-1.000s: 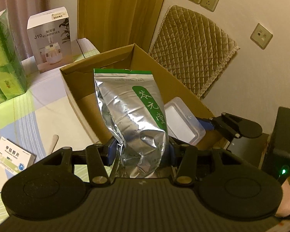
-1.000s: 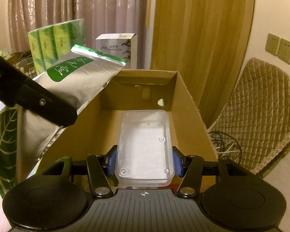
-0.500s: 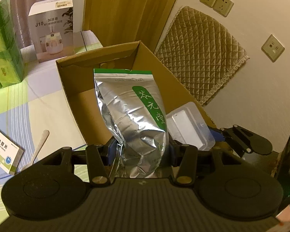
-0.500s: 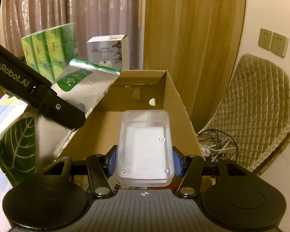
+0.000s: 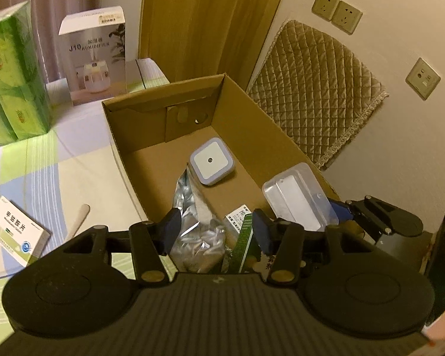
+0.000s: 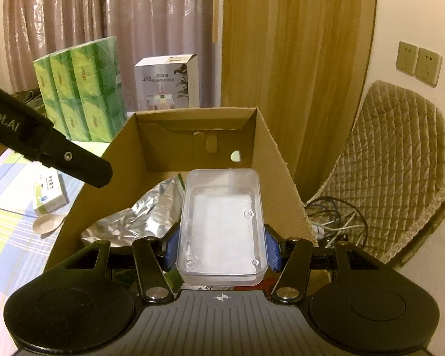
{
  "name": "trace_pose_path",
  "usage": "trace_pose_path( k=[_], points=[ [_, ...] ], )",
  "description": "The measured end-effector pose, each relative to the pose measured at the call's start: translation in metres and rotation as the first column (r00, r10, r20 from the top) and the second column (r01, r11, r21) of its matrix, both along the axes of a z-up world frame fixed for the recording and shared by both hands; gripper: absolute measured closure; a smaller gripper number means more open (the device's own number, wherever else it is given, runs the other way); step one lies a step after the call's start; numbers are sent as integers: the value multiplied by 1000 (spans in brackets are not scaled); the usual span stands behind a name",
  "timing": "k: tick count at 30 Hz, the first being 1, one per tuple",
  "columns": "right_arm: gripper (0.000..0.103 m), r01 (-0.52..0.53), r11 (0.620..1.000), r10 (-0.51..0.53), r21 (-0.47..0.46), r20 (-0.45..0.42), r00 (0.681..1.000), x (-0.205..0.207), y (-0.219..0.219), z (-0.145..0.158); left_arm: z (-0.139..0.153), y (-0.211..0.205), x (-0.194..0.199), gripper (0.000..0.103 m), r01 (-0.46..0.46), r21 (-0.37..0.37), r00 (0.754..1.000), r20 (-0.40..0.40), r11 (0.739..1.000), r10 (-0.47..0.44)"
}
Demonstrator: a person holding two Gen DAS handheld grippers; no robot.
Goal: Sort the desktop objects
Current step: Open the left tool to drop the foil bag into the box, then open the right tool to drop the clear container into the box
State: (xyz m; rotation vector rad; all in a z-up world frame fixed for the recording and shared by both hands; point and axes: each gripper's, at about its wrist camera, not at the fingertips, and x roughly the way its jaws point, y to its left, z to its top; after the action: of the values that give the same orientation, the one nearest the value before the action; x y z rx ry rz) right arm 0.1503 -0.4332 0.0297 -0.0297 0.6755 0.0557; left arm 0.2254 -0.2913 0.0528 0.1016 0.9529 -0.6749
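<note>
- Foil pouch (image 5: pixel 197 222) lies inside the cardboard box (image 5: pixel 270 148); my left gripper (image 5: pixel 216 228) hangs above it, jaws spread and empty.
- My right gripper (image 6: pixel 221 250) clamps the clear plastic case (image 6: pixel 222 225) over the box.

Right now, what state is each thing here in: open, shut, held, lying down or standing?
Left gripper: open, empty, over the box.
Right gripper: shut on the clear plastic case.
Brown cardboard box: open-topped.
Silver foil pouch: lying in the box, released.
Square white night light: flat on the box floor.
White humidifier carton: standing upright.
White medicine box: lying flat.
</note>
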Motion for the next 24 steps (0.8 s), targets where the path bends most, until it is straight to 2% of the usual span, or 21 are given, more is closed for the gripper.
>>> trace_pose_path(
  k=[24],
  points=[
    [50,-15,1000,15,1,1,1000,7,11,5,-4,15,-6,57,-14,-1,1000,-15,1000,14]
  ],
)
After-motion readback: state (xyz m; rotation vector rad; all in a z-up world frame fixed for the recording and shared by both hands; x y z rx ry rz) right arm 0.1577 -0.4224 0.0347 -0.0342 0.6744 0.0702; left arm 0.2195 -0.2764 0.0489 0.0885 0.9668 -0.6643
